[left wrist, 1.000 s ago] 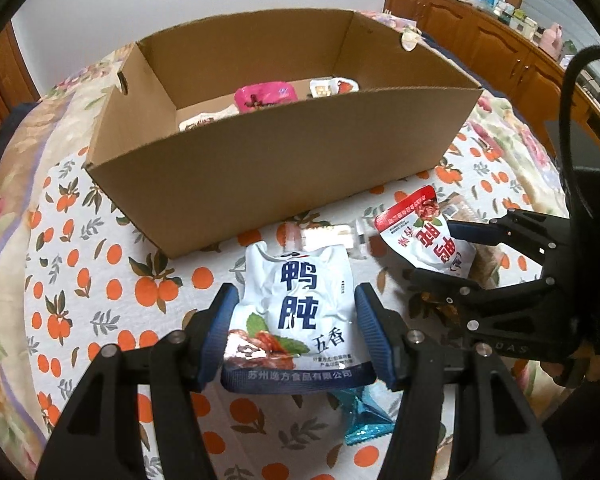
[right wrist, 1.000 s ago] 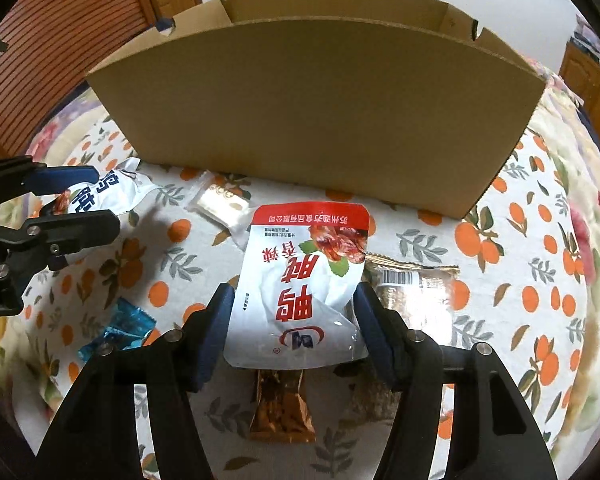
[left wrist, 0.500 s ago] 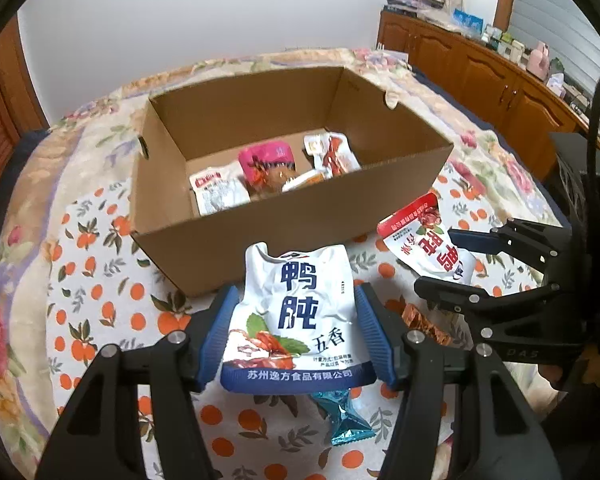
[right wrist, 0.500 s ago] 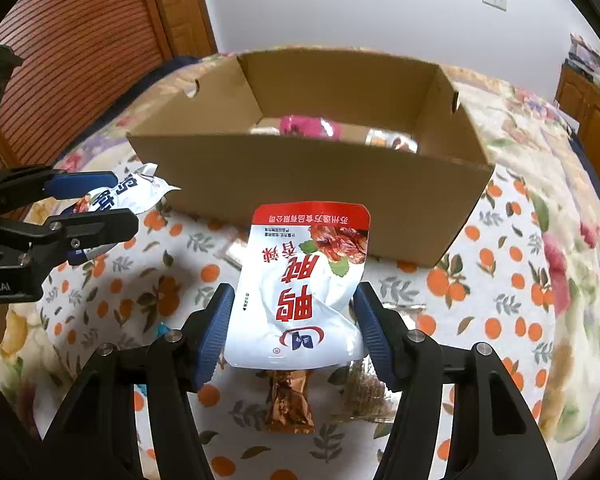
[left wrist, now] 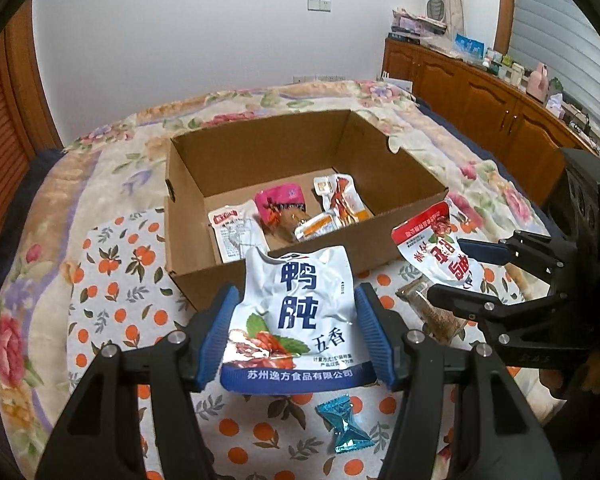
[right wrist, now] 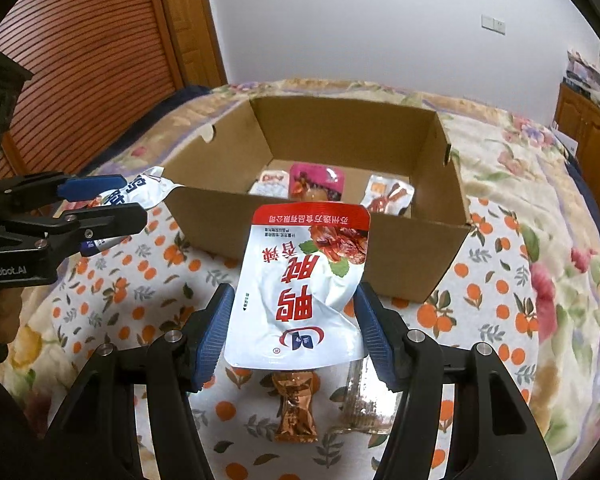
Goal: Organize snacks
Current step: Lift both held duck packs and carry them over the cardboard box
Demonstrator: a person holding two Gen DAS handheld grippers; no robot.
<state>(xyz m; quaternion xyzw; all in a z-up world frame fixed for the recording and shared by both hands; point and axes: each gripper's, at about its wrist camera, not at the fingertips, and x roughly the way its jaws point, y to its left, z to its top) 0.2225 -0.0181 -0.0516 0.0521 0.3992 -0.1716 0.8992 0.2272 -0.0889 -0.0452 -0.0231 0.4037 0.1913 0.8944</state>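
Observation:
My left gripper (left wrist: 298, 330) is shut on a white and blue snack pouch (left wrist: 300, 312), held above the cloth in front of the cardboard box (left wrist: 236, 276). My right gripper (right wrist: 296, 328) is shut on a white and red snack pouch (right wrist: 302, 292), also lifted, in front of the cardboard box (right wrist: 320, 236). Each gripper shows in the other's view: the right gripper (left wrist: 460, 270) at the right with the red pouch (left wrist: 436, 250), the left gripper (right wrist: 128, 200) at the left with the blue pouch (right wrist: 140, 190). Several snack packets (left wrist: 284, 216) lie inside the box.
On the orange-print cloth (left wrist: 112, 280) lie a blue candy wrapper (left wrist: 344, 424), a brown packet (left wrist: 432, 312), a copper-coloured packet (right wrist: 296, 408) and a clear packet (right wrist: 366, 400). Wooden cabinets (left wrist: 480, 96) stand at the right, a slatted wooden door (right wrist: 80, 60) at the left.
Both grippers have risen with their pouches. The box now sits lower in both views and its inside with the packets has come into sight.

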